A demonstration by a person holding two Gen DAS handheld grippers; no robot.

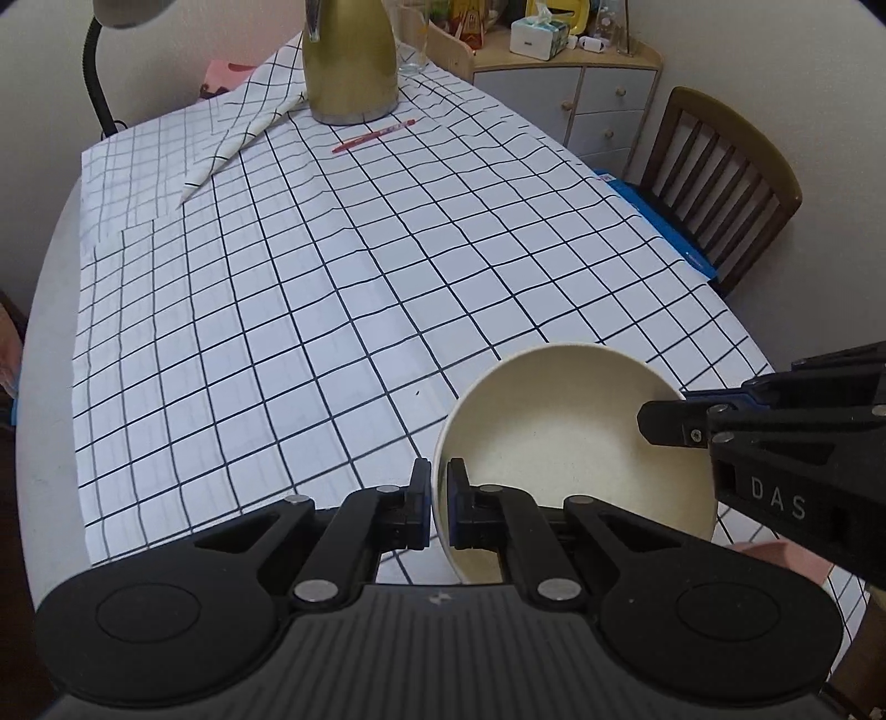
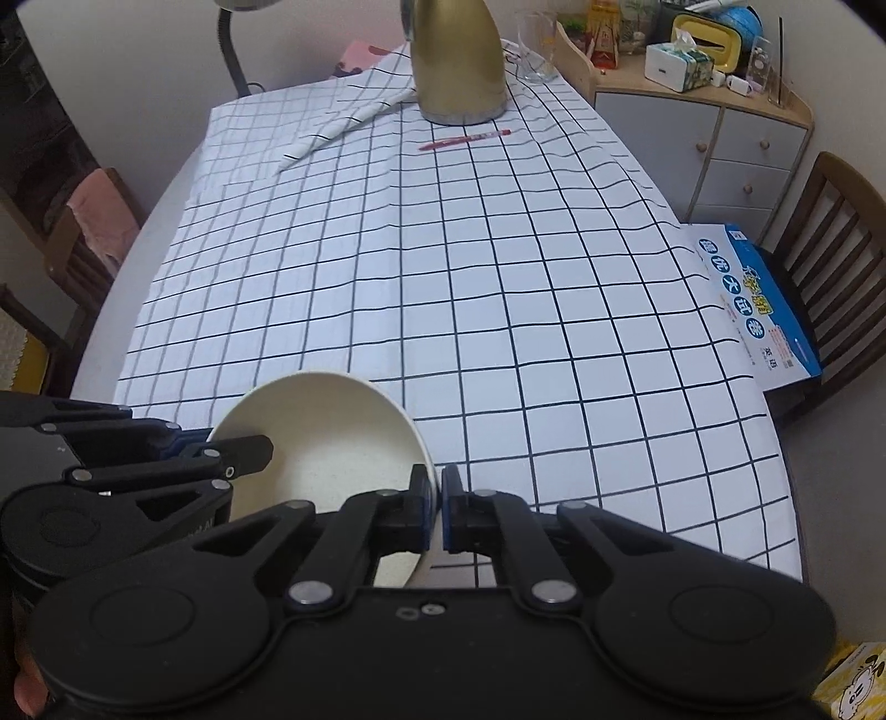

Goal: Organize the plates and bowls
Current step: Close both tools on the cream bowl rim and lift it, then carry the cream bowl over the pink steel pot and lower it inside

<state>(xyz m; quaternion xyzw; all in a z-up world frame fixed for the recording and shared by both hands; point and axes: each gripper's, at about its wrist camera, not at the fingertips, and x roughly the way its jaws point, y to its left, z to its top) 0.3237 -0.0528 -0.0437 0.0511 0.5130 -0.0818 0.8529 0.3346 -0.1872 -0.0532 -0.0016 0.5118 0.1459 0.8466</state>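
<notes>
Cream bowl (image 1: pixel 559 437) pinched by L gripper (image 1: pixel 438 504) & R gripper (image 2: pixel 436 512).

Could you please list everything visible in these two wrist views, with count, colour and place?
bowl: one, cream, held above the table's near edge
tablecloth: one, white with a dark grid, over the table
kettle: one, gold, far end
pen: one, red, in front of the kettle
glass: one, clear, right of the kettle
booklet: one, blue, right table edge
chair: one, brown wood, right side
cabinet: one, grey and wood, far right corner
tissue box: one, white, on the cabinet
lamp: one, black neck, far left
left gripper: black, jaws clamping the bowl's rim
right gripper: black, jaws clamping the opposite rim
</notes>
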